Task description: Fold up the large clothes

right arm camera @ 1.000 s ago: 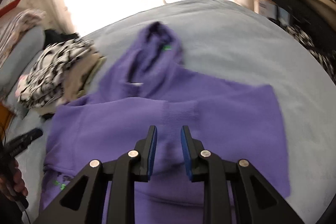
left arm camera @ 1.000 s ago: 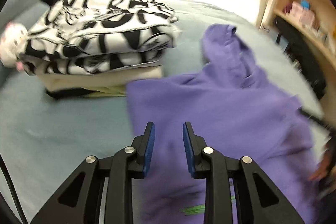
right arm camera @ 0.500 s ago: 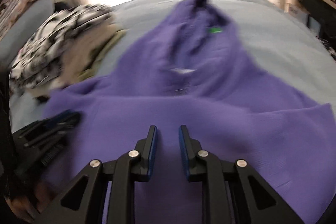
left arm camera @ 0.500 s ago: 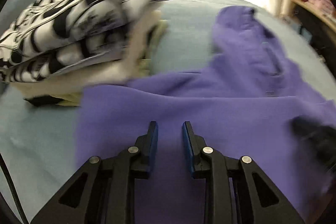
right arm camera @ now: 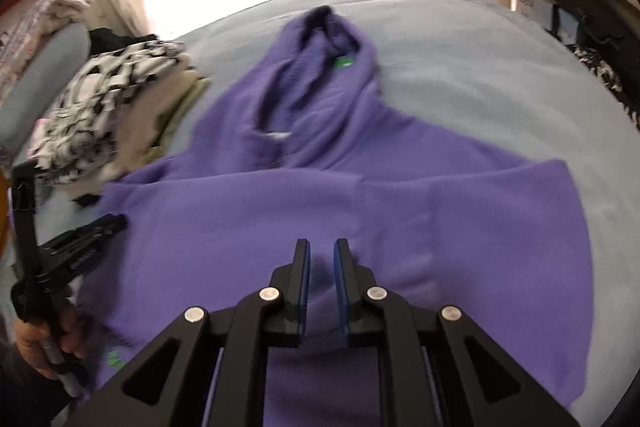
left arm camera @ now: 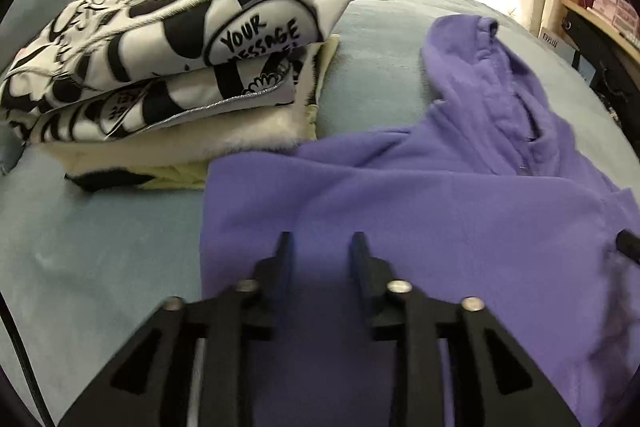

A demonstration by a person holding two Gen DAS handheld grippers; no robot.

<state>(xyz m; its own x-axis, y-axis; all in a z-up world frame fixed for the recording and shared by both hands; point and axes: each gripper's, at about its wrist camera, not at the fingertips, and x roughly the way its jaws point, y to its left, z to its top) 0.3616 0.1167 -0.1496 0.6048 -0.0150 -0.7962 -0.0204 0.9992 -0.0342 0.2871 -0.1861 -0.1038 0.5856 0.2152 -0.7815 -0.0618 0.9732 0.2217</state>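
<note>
On the grey-blue bed (right arm camera: 460,39), the purple hoodie (right arm camera: 360,195) lay flat beside a stack of folded clothes (left arm camera: 180,67). The left gripper (left arm camera: 319,247), its jaws just widening, and the right gripper (right arm camera: 321,259), just narrowing, both hovered over the fabric pinching nothing. A pinch might have caught only the top layer, or a swung fold might have brushed the stack.

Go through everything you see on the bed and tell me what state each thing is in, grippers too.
purple hoodie: spread flat on the bed, partly folded, hood laid out away from the camera.
stack of clothes: folded, piled beside the hoodie, black-and-white printed piece on top.
left gripper: open over the hoodie, jaws just opening, nothing between them.
right gripper: narrowly open over the hoodie, jaws just closing, no fabric pinched.
</note>
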